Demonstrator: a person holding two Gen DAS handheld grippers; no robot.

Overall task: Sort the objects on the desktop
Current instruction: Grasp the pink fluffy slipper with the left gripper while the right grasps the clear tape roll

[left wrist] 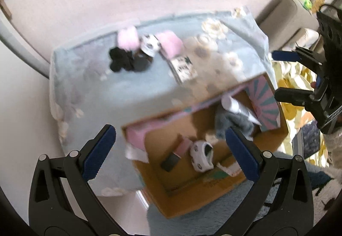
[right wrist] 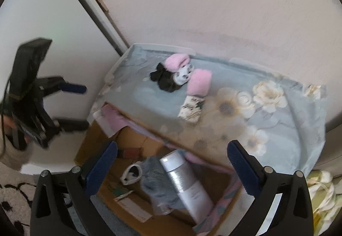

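Observation:
A table with a pale blue floral cloth [left wrist: 132, 86] [right wrist: 267, 118] holds a black item [left wrist: 121, 60] [right wrist: 162, 77], two pink fluffy items [left wrist: 171, 43] [right wrist: 198, 82], a small black-and-white item [left wrist: 150, 44] [right wrist: 183, 72] and a patterned white packet [left wrist: 183, 68] [right wrist: 191, 108]. An open cardboard box [left wrist: 181, 191] [right wrist: 89, 139] stands in front of it, holding a silver-white bottle [right wrist: 186, 184], grey cloth [left wrist: 233, 122] [right wrist: 158, 184] and a white spotted item [left wrist: 202, 155] [right wrist: 131, 174]. My left gripper [left wrist: 170, 152] [right wrist: 80, 105] is open and empty above the box. My right gripper [right wrist: 172, 168] [left wrist: 280, 73] is open and empty above the box.
A pale wall rises behind the table, with a door frame [right wrist: 92, 3] at the left. A patterned rug [right wrist: 15, 199] lies on the floor. Yellow-patterned fabric [left wrist: 292, 77] and a sofa [left wrist: 286, 20] lie to the right. The box's striped pink flap [left wrist: 265, 101] stands up.

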